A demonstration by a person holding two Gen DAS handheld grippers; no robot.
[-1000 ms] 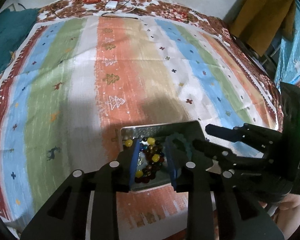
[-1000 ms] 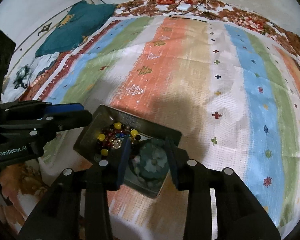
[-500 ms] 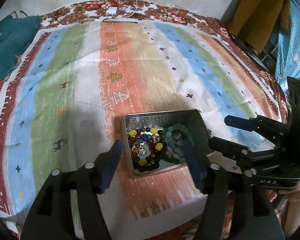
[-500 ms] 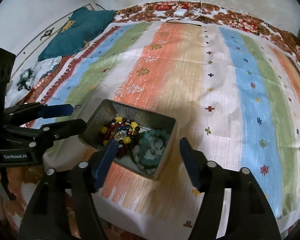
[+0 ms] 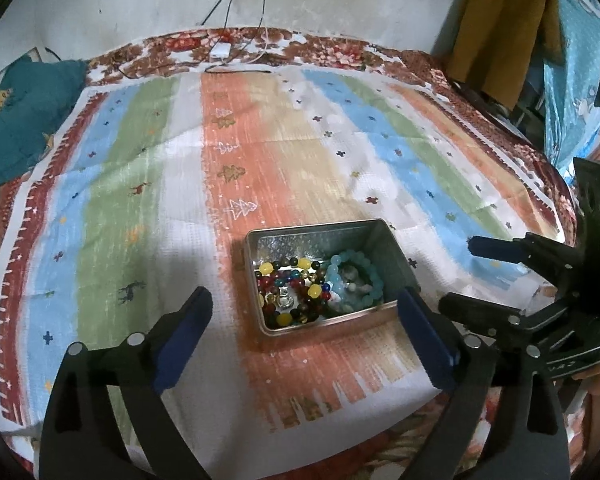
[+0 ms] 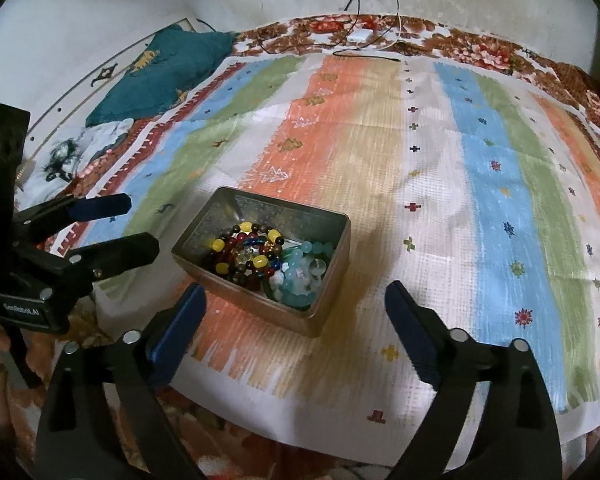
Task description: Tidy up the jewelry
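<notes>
Claws left [image 5: 304, 300] and right [image 6: 296, 296] now spread wide, empty, back from tin [image 5: 320, 236] of bracelets [image 5: 296, 292].

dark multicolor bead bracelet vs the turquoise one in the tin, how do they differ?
The multicolor bracelet mixes dark red, brown and bright yellow beads; the turquoise bracelet is one pale blue-green shade. The multicolor bracelet fills the tin's left part in the left wrist view, the turquoise bracelet the right. Both lie loose in the tin, touching, with neither gripper holding them.
</notes>
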